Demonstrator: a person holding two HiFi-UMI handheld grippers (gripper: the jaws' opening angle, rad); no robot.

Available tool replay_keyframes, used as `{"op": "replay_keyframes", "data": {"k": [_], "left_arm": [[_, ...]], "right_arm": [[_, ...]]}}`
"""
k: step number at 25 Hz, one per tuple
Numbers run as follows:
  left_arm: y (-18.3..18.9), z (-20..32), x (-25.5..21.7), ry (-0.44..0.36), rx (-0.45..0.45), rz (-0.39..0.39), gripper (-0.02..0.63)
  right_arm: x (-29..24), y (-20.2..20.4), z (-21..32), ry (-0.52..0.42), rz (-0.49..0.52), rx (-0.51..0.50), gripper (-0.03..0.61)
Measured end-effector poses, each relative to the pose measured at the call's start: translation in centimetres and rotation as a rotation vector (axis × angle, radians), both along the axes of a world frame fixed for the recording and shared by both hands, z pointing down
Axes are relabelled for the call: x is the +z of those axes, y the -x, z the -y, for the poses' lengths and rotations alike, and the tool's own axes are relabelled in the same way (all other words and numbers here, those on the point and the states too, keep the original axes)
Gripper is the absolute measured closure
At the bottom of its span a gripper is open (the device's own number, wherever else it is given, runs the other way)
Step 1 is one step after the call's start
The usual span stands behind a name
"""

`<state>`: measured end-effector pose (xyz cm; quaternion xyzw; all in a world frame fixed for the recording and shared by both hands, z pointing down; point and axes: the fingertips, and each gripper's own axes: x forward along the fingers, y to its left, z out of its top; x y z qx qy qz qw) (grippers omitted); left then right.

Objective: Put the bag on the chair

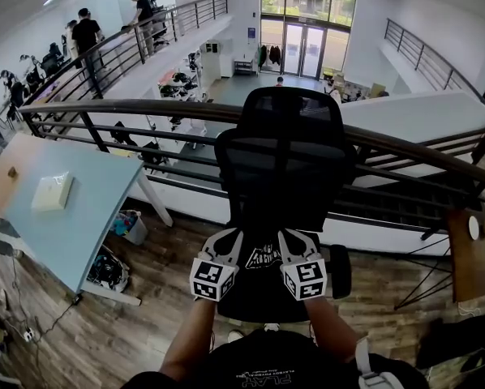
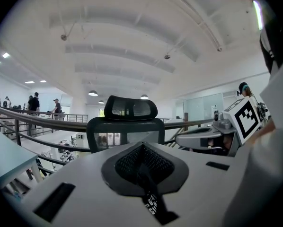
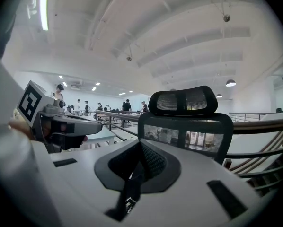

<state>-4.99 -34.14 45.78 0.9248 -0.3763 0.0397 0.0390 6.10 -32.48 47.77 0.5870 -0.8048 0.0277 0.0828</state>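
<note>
Both the left gripper point(image 1: 231, 237) and the right gripper point(image 1: 289, 237) were clamped on black straps point(image 2: 150, 197) of the bag point(image 1: 263, 258), which hung low centre, just over the chair point(image 1: 285, 160) seat. If released unevenly, it could tip or slide off the front edge. Its long axis probably ran left-right between the grippers. Black on black, its facing was unclear.

Wood-plank floor point(image 1: 169, 298), black office chair point(image 1: 285, 160) standing on it, pale blue table point(image 1: 88, 209) alongside, white box point(image 1: 52, 191) on top.
</note>
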Motion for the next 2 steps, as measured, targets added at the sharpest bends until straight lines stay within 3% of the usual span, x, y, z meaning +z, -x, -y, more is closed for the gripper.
{"op": "replay_keyframes", "data": {"k": [2], "left_arm": [[0.06, -0.14, 0.38, -0.001, -0.007, 0.009, 0.601]], "right_arm": [[0.13, -0.05, -0.07, -0.002, 0.000, 0.001, 0.560]]}}
